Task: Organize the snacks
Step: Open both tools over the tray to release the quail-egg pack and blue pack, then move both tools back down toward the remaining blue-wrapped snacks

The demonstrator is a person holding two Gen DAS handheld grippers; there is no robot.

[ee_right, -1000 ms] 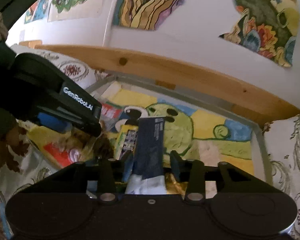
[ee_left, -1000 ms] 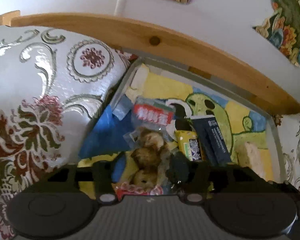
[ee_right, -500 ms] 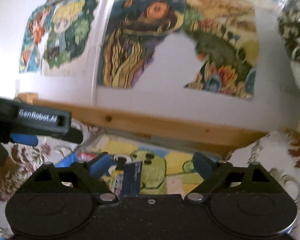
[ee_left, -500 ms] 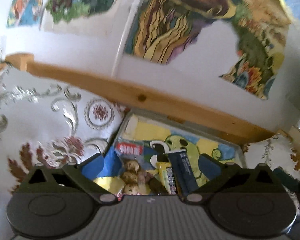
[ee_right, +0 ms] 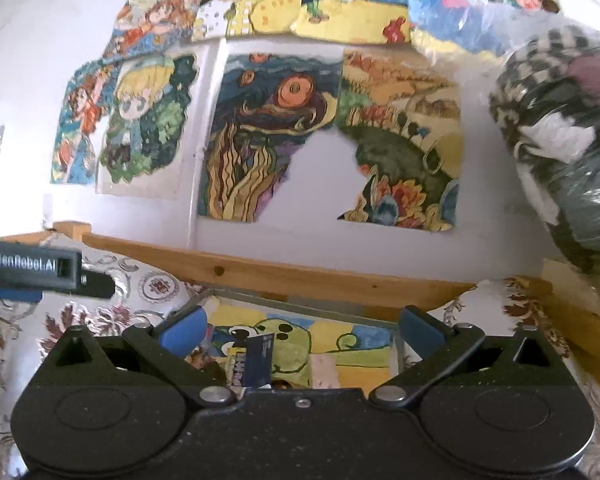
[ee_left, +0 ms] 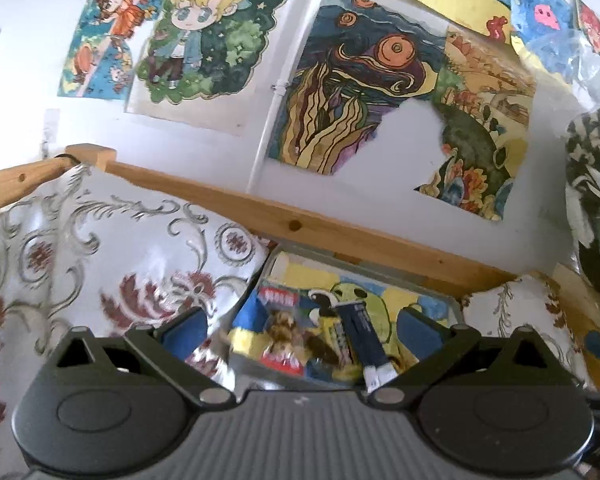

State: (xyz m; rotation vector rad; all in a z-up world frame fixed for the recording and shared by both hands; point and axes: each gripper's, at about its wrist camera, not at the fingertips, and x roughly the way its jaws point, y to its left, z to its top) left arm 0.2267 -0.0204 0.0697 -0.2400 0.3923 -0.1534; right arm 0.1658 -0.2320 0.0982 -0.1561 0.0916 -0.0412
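A shallow grey tray with a yellow, blue and green cartoon lining lies between two floral cushions. In it lie a clear bag of brown round snacks with a red label, a small yellow packet and a dark blue bar. My left gripper hangs above and before the tray, open and holding nothing. In the right wrist view the tray, the dark blue bar and the yellow packet show low down. My right gripper is open and holds nothing.
A wooden rail runs behind the tray, under a white wall of drawings. Floral cushions flank the tray on the left and right. A plastic-wrapped dark bundle hangs at the upper right. The left gripper's body shows at the left.
Both grippers let go, the left of the snack bag and the right of the dark blue bar, opened wide, and drew up and back from the tray. The snacks stay in the tray.
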